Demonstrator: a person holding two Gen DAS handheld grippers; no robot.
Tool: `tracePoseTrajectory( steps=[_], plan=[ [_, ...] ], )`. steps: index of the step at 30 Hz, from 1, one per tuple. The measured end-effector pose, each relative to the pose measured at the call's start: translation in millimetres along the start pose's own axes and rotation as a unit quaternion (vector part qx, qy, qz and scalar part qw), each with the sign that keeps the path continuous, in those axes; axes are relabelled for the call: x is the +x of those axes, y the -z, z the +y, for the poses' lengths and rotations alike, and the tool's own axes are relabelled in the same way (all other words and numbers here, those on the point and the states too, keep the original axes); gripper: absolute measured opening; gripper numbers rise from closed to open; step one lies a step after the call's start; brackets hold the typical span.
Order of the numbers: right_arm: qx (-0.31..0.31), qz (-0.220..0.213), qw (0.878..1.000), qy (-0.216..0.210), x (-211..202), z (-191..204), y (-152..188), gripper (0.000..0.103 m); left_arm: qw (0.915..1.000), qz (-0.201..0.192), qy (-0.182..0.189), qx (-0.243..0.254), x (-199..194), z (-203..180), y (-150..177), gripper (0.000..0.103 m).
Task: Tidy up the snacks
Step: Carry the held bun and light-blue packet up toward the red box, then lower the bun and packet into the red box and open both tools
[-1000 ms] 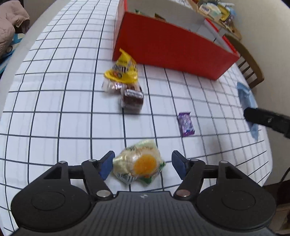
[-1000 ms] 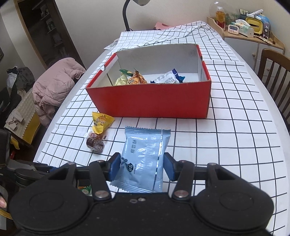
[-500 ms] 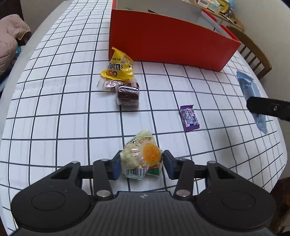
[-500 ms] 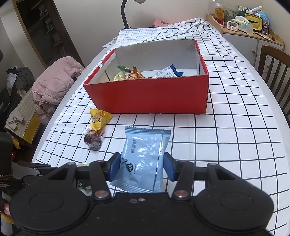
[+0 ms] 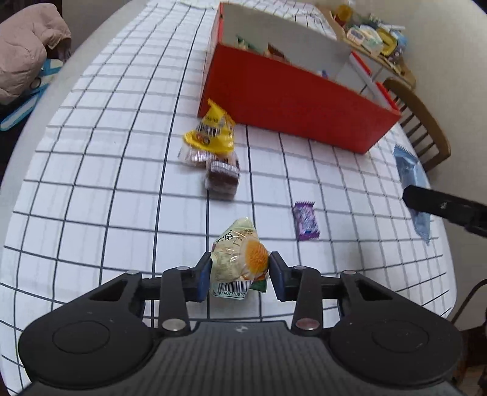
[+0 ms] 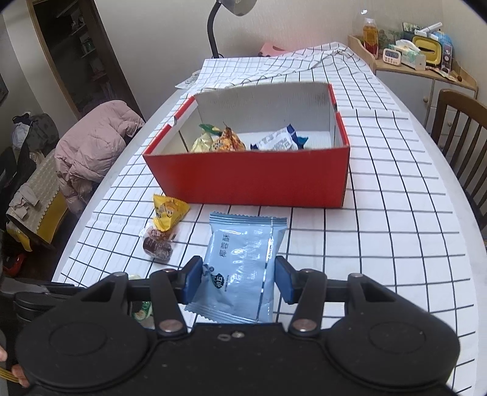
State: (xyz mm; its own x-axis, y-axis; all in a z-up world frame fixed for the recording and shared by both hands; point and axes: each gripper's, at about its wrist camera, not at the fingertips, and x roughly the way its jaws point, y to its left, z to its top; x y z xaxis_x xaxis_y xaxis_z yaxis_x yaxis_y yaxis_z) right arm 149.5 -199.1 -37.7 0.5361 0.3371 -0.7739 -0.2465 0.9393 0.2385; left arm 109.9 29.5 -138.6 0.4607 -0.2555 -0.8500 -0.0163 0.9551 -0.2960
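The jaws of my left gripper (image 5: pixel 239 272) are closing, and both pads press on a pale green snack packet with an orange disc (image 5: pixel 240 256), which sits a little above the checked tablecloth. My right gripper (image 6: pixel 239 278) is shut on a light blue packet (image 6: pixel 243 259) and holds it over the cloth in front of the red box (image 6: pixel 249 176). Inside that open box lie several snacks. Left of the box front, a yellow packet (image 5: pixel 213 131) and brown wrapped cakes (image 5: pixel 222 178) rest on the cloth. A small purple candy (image 5: pixel 306 220) lies alone further right.
A wooden chair (image 6: pixel 456 121) stands at the table's right side. A pink jacket (image 6: pixel 91 143) is draped over a seat on the left. Behind the box are a desk lamp (image 6: pixel 213 27) and a folded part of the cloth. A cluttered sideboard (image 6: pixel 420 58) fills the far right corner.
My left jaws have narrowed from wide around the green packet to pressing on it, and the gripper has risen slightly with it. The right gripper keeps its hold on the blue packet, unmoved.
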Motion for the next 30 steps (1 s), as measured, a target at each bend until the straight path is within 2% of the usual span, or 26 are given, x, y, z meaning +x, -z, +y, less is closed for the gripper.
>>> tracePoseTrajectory(
  steps=[6, 16, 25, 30],
  plan=[
    [-0.016, -0.019, 1.000, 0.002, -8.5, 2.4, -15.3, 0.050, 0.9994, -0.034, 0.000, 0.002, -24.8, -9.1, -17.0, 0.038],
    [-0.052, -0.051, 0.997, 0.010, -16.3, 1.1, -54.1, 0.050, 0.9960, -0.086, 0.003, 0.022, -53.9, -30.6, -69.2, 0.038],
    [-0.075, -0.076, 0.994, 0.025, -9.0, -11.0, -95.7, 0.050, 0.9923, -0.114, -0.011, 0.047, -54.7, -53.0, -126.1, 0.038],
    [-0.079, -0.074, 0.994, 0.032, 3.8, -23.1, -120.2, 0.050, 0.9922, -0.113, -0.017, 0.049, -44.3, -60.3, -158.0, 0.038]
  ],
)
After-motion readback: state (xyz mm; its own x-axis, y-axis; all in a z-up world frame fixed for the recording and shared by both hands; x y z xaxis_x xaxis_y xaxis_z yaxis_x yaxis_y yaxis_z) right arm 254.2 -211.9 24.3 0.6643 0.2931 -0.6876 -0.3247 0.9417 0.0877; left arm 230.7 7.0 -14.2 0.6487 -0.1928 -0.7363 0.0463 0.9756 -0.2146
